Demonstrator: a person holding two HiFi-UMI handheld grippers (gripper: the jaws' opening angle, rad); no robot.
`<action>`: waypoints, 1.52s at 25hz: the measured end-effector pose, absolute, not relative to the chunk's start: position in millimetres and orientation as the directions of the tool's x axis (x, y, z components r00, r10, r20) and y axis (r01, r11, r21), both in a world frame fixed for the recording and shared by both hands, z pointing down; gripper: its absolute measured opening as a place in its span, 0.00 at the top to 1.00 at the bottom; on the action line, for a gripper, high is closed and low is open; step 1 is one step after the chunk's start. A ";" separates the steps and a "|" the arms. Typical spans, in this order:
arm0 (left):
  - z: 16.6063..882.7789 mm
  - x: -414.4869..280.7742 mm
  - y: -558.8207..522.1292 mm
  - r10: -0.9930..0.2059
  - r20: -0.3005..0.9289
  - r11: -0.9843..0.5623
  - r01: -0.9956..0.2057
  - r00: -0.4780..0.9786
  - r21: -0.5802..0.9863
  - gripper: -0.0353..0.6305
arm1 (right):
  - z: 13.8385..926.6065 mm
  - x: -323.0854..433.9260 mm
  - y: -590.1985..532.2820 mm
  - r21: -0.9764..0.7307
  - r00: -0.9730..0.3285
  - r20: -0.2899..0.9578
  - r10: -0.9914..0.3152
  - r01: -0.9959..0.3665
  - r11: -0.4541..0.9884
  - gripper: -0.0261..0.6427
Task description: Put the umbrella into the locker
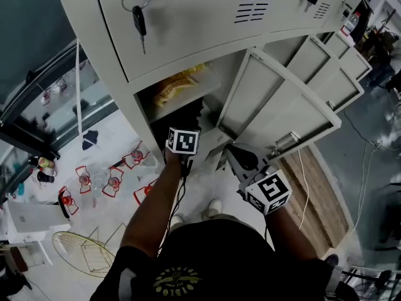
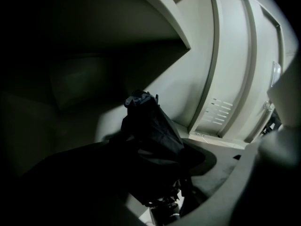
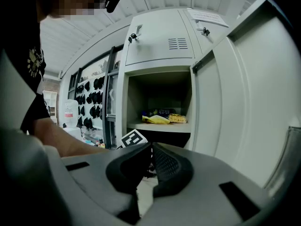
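The black folded umbrella (image 2: 151, 132) lies in the dark lower compartment of the grey locker (image 1: 188, 30), its tip toward the back wall. My left gripper (image 2: 183, 166) reaches into that compartment, jaws spread wide on either side of the umbrella's near end, pads off it. In the head view only this left gripper's (image 1: 187, 125) marker cube and the arm show at the opening. My right gripper (image 1: 240, 158) hangs in front of the open locker door (image 1: 276, 108). In its own view the right gripper (image 3: 150, 149) is shut, nothing between the pads.
A shelf above the compartment holds yellow snack packets (image 1: 176, 85) (image 3: 162, 119). Keys (image 1: 139, 19) hang from the upper door. More open doors (image 1: 338, 74) stand to the right. Red wire items (image 1: 113, 180) and a wire basket (image 1: 81, 251) lie on the floor at left.
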State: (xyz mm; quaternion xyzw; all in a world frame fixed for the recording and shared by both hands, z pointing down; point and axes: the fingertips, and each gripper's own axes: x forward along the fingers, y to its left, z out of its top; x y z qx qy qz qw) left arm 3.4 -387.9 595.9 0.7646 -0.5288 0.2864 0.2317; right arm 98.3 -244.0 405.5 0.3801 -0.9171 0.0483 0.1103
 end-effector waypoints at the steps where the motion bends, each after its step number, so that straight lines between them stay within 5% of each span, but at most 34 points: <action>1: 595.4 3.6 -386.6 -0.674 0.684 -0.337 -0.940 0.278 0.051 0.40 | 405.1 98.5 -243.2 -0.003 -0.687 0.238 -0.686 -0.707 0.707 0.92; 38: 570.7 8.4 -363.0 -0.696 0.634 -0.380 -0.922 0.339 0.075 0.40 | 448.9 82.8 -225.3 -0.025 -0.695 0.315 -0.646 -0.687 0.727 0.92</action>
